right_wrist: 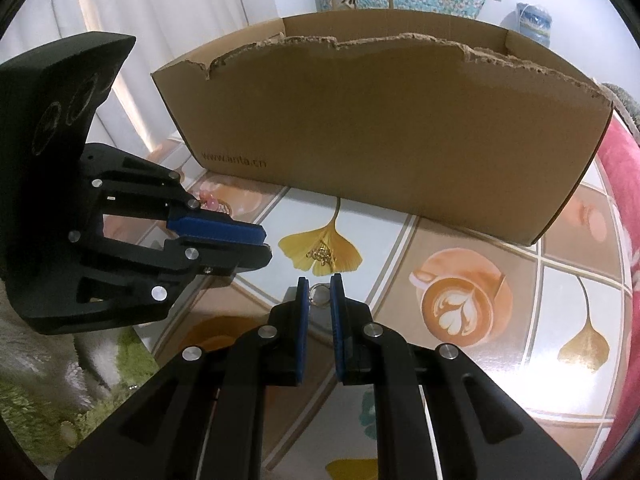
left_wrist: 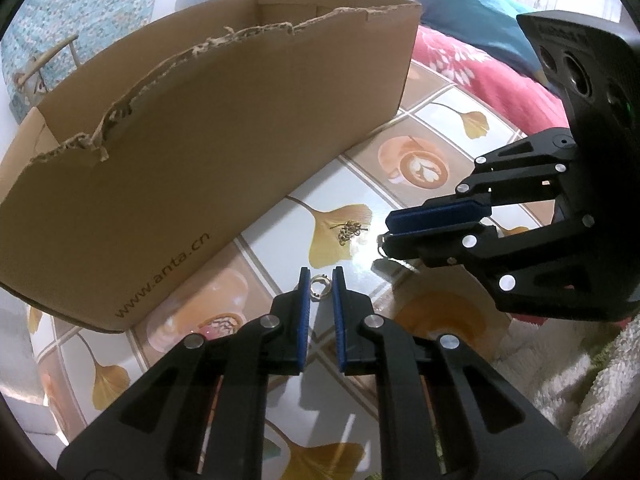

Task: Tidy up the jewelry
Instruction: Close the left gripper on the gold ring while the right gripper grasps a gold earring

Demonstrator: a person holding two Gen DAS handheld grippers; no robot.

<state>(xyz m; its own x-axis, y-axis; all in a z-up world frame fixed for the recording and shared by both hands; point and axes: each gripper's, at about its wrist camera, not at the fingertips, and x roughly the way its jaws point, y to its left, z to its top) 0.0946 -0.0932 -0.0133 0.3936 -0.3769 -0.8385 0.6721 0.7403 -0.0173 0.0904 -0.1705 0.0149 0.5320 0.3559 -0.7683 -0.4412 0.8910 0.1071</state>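
Left claw: left gripper point(left_wrist: 321, 283), black frame with blue pads, jaws drawn narrow on a small silver finger ring point(left_wrist: 319, 282) pinched at the tips.
Right claw: right gripper point(right_wrist: 319, 291), same make, jaws narrow on a second small silver ring point(right_wrist: 319, 293) at its tips.
Ring attitude: each stands on edge between the pads, its open face toward the camera; whether either rests on the table or is lifted clear cannot be told.
Loose item: small tangle of gold chain links point(left_wrist: 351, 230) on a yellow ginkgo-leaf print of the glossy tiled tabletop point(left_wrist: 416, 128), just ahead of both claws and between them and the box.
Destination, by judgement: open brown cardboard box with torn rim point(left_wrist: 208, 128), beyond the chain; its long axis runs across the right gripper's line of sight, obliquely to the left's.
Nearer hand: about equal; both grippers point toward the box wall.
Hidden: box interior, behind the near wall; any compartments unknown.
Hard to make out: pink object point(right_wrist: 211, 202) behind the left gripper, identity unclear.
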